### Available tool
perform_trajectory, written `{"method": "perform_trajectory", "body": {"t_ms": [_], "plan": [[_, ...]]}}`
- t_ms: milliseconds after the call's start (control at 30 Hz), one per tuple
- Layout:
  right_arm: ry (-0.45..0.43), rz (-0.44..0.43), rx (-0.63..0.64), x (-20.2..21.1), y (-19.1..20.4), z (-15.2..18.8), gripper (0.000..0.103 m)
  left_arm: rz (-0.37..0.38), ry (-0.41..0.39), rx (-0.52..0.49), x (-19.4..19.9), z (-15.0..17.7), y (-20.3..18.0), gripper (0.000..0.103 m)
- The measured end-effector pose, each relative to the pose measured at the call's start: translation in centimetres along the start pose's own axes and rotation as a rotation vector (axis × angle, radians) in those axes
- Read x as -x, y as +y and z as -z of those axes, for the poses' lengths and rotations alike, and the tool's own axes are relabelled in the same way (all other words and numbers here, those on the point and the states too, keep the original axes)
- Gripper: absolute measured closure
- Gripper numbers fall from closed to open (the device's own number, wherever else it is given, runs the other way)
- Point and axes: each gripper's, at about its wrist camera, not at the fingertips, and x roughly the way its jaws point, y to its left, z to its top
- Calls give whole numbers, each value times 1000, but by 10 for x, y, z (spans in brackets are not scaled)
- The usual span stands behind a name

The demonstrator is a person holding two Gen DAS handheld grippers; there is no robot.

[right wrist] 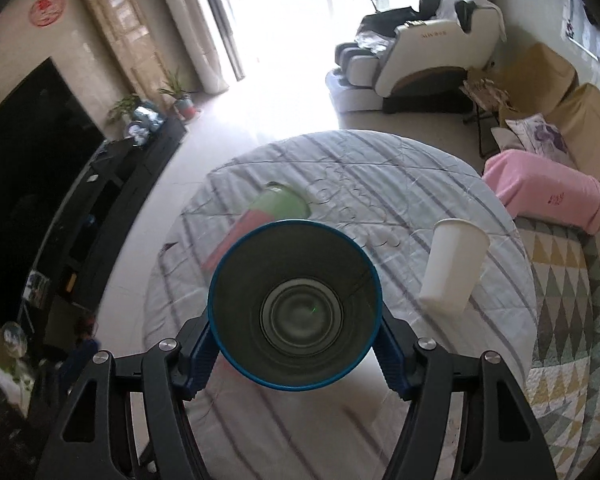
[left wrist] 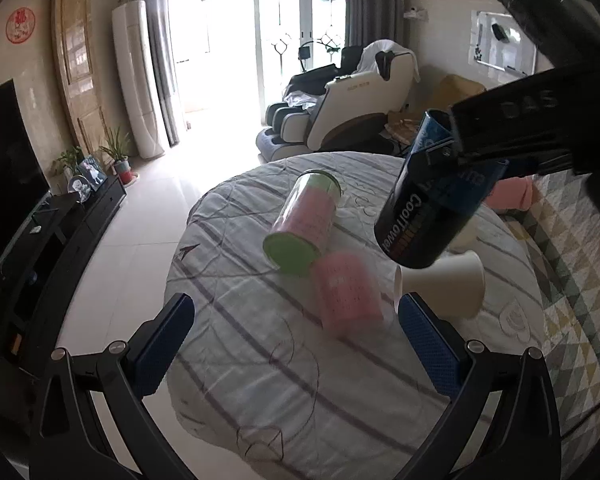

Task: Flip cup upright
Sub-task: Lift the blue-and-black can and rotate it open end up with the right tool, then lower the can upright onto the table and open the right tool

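Observation:
My right gripper (right wrist: 296, 344) is shut on a dark blue cup (right wrist: 295, 307) with its open mouth toward the camera. In the left wrist view the same cup (left wrist: 428, 208) hangs tilted above the table, held by the right gripper (left wrist: 456, 152). A white paper cup (left wrist: 440, 284) lies on its side below it; it also shows in the right wrist view (right wrist: 452, 264). A pink cup (left wrist: 348, 292) and a clear cup with green ends (left wrist: 304, 224) lie on the cloth. My left gripper (left wrist: 296, 340) is open and empty, near the pink cup.
The round table has a grey striped cloth (left wrist: 260, 380). A pink towel (right wrist: 548, 196) and a patterned quilt (right wrist: 572, 320) lie to the right. A TV cabinet (left wrist: 72, 224) stands left, a massage chair (left wrist: 352, 104) beyond.

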Motion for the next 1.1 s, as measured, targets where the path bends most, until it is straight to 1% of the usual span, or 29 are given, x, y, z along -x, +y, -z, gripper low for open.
{"method": "perform_trajectory", "body": {"t_ms": [100,233,300,433,567,667,867,933,967,1100], "plan": [[12,-12,29,8,9,19,34,-2,7,-5,6,11,1,0],[31,-17,51,7,16,43,34,-3,36,-12,8,28,-2,0],[44,-24,55,2,20,54,34,-10,51,-18,7,37,-5,0],[66,-18,65,-14,24,71,34,-1,74,-25,5,52,-11,0],[82,-8,63,-29,23,82,34,5,94,-29,2,60,-15,0],[97,-42,48,-38,21,88,34,6,102,-27,1,64,-17,0],[80,-75,29,-35,20,97,33,17,118,-16,-2,67,-15,0],[66,-90,28,-32,19,97,23,27,122,-9,-2,67,-14,0],[54,-82,34,-29,20,97,21,30,121,-7,-2,67,-14,0],[27,-46,59,-23,24,98,21,30,120,-7,-2,67,-15,0]]}}
